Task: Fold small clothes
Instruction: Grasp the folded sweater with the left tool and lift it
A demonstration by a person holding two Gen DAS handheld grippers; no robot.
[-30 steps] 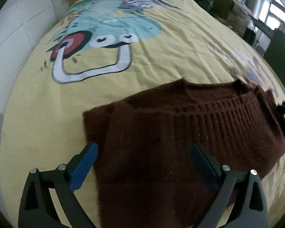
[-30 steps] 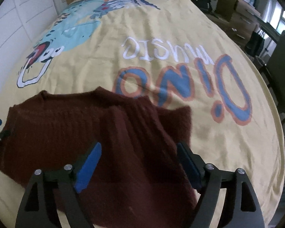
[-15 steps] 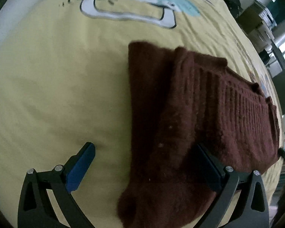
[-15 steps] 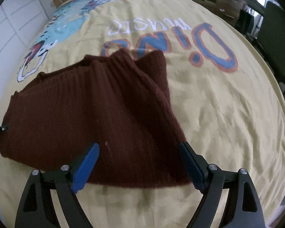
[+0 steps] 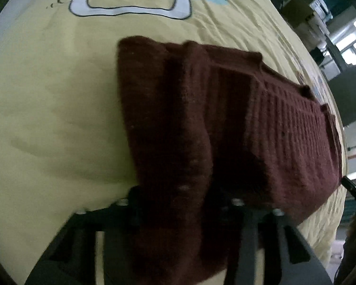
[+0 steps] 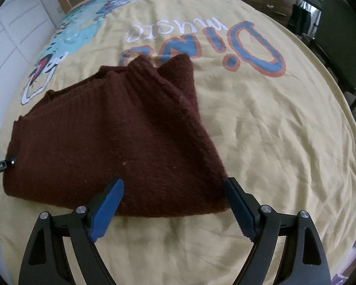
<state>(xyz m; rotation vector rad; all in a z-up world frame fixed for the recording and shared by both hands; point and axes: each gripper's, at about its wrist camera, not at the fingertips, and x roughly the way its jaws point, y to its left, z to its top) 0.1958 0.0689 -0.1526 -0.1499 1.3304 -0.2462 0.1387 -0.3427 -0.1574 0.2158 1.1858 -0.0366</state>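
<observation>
dim daylight, windows right | left view blurred | fisheye edges

One brown sweater [image 6: 111,137], one yellow printed bedcover [image 6: 273,130], and two tongs [image 6: 173,204].

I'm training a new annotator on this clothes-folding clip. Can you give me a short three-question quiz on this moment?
1. True or false: the right gripper is clamped on the sweater.
2. What does the left gripper have between its fingers?
3. The bedspread is mostly: A yellow, B grey, C green?

Key
1. False: its jaws stand open at the sweater's near edge.
2. A bunched edge of the sweater; the jaws have just been closing on it.
3. A
</observation>
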